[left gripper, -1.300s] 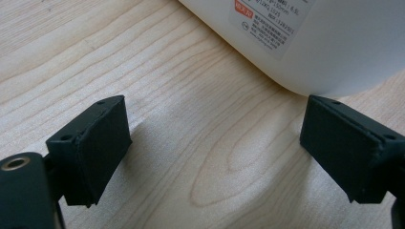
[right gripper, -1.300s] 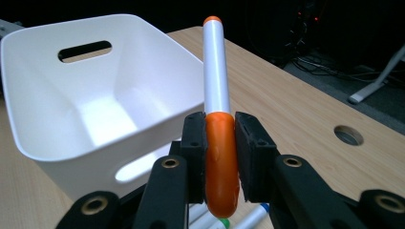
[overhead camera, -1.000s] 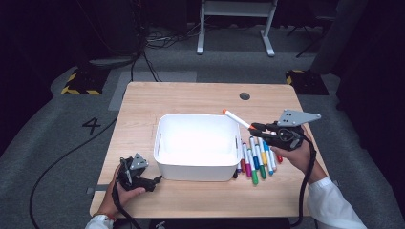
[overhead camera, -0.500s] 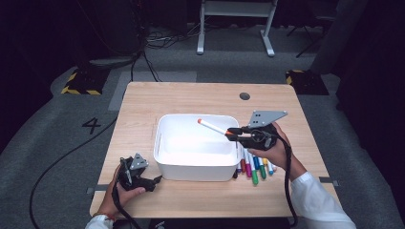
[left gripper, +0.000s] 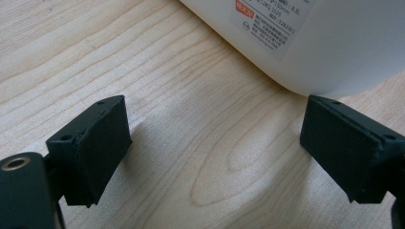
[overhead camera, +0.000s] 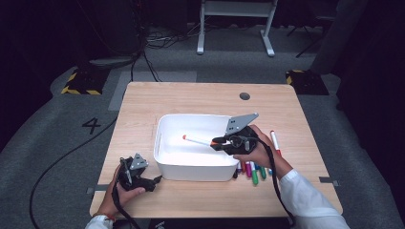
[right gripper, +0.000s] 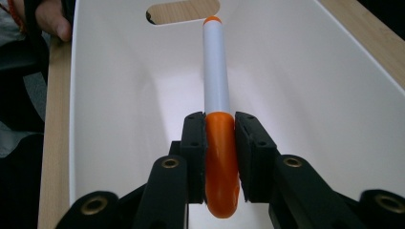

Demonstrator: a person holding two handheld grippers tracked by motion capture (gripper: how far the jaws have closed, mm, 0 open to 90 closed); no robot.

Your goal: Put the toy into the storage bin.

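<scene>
An orange marker (right gripper: pixel 217 143) is being held by its cap between the closed jaws of the right gripper (overhead camera: pixel 220 141), over the inside of the white box (overhead camera: pixel 165 157). The left gripper (overhead camera: pixel 154 181) is being rested on the table (overhead camera: pixel 143 102) beside the box, jaws wide and empty.
</scene>
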